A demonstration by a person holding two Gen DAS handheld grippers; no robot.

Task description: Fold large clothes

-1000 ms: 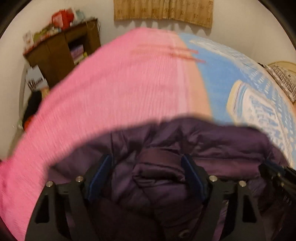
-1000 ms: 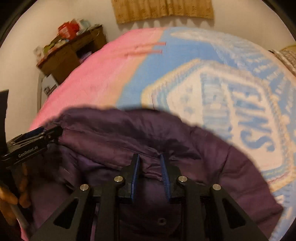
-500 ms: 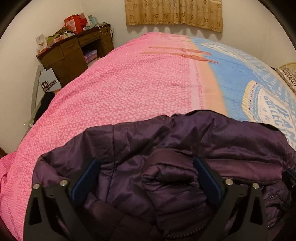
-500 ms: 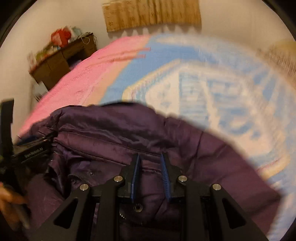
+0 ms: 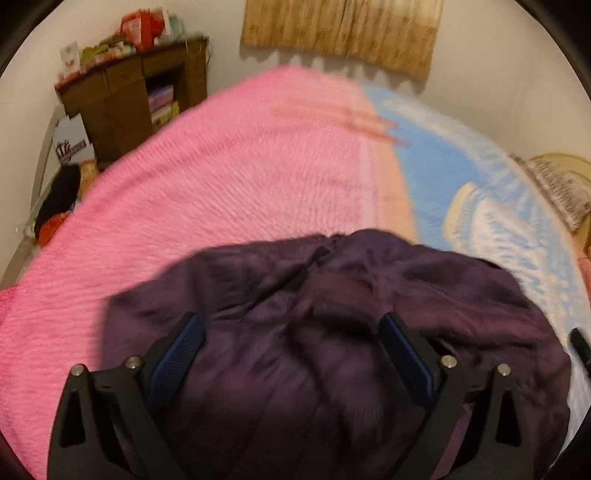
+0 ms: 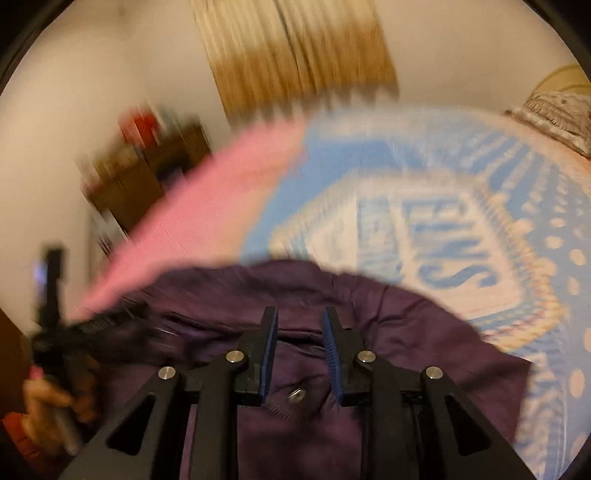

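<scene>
Purple padded jacket (image 5: pixel 332 332): lying bunched on the bed, at the near edge, straddling the seam where the pink bedspread (image 5: pixel 221 192) is meeting the blue and white printed blanket (image 5: pixel 491 229). A metal snap is showing on its fabric in the right wrist view.

Left tool (image 5: pixel 291 354): hovering over the jacket, jaws standing wide apart, pads pressing on nothing; jacket fabric is lying below and between them, released.

Right tool (image 6: pixel 299 350): also sitting above the jacket, nearer the blanket side. Its jaws have just been opening and are standing partly apart; the jacket is showing through the gap, and the blue pads appear not to be pinching it, though blur is making this hard to confirm.

Hand (image 6: pixel 48 406): gripping the left tool's handle, at the jacket's pink-bedspread side in the right wrist view.

Wooden cabinet (image 5: pixel 136 99): standing against the wall beyond the pink bedspread, cluttered on top.

Tan curtain (image 5: pixel 340 33): hanging on the wall behind the bed.
</scene>
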